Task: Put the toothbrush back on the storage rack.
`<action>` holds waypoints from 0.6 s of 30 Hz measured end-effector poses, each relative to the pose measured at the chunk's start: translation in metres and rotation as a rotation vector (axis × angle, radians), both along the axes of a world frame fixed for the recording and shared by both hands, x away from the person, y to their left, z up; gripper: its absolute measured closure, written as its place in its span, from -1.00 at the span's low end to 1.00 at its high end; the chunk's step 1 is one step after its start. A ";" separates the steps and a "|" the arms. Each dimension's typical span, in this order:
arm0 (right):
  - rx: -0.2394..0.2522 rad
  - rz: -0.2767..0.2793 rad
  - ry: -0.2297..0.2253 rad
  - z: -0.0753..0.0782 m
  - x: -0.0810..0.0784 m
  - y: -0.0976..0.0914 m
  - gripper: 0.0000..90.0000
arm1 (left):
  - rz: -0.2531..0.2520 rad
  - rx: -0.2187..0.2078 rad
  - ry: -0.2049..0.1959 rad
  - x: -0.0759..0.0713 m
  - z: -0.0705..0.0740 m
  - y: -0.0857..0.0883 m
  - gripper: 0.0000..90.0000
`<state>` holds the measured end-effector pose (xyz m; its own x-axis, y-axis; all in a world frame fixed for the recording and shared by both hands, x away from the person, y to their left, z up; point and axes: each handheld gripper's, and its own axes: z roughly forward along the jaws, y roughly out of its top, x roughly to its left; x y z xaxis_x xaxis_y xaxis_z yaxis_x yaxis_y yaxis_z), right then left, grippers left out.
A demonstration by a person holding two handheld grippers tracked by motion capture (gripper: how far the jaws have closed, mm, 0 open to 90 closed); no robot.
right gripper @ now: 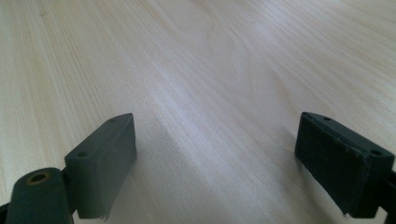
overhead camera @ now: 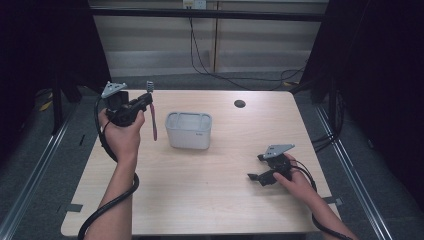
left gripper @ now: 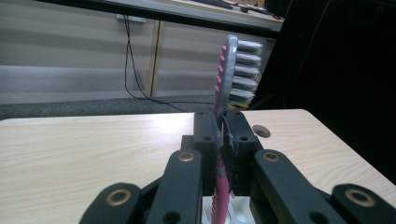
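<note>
A pink and grey toothbrush (overhead camera: pixel 152 114) hangs upright, head up, just left of a white box (overhead camera: pixel 188 130) at the table's middle. My left gripper (overhead camera: pixel 146 100) is shut on the toothbrush neck, held above the table's left side. In the left gripper view the toothbrush (left gripper: pixel 228 79) stands between the pressed jaws of the left gripper (left gripper: pixel 223 135), bristles facing right, and its pink handle drops below. My right gripper (overhead camera: pixel 256 168) rests low over the table's right front, jaws wide apart. The right gripper (right gripper: pixel 215 163) has only bare wood between its pads.
The light wooden table (overhead camera: pixel 210 195) has a round dark cable hole (overhead camera: pixel 239 104) at the back right. Cables (overhead camera: pixel 215 70) run across the floor behind the table. Dark curtains stand at both sides. Metal rails run along the floor on either side.
</note>
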<state>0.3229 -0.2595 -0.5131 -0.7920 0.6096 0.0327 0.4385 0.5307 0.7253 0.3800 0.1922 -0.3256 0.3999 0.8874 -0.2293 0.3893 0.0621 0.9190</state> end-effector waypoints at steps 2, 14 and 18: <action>-0.001 0.001 0.000 0.000 0.000 0.000 -0.73 | 0.004 -0.004 -0.006 0.001 0.001 0.000 0.89; 0.001 -0.001 0.000 0.000 0.000 0.000 -0.73 | 0.015 -0.017 -0.032 0.007 0.006 -0.001 0.89; 0.001 -0.001 0.000 0.000 0.000 0.000 -0.73 | 0.014 -0.010 -0.037 0.009 0.009 -0.002 0.89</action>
<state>0.3229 -0.2594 -0.5131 -0.7912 0.6106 0.0333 0.4390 0.5293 0.7260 0.3893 0.1900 -0.3167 0.3960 0.8905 -0.2240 0.3543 0.0769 0.9320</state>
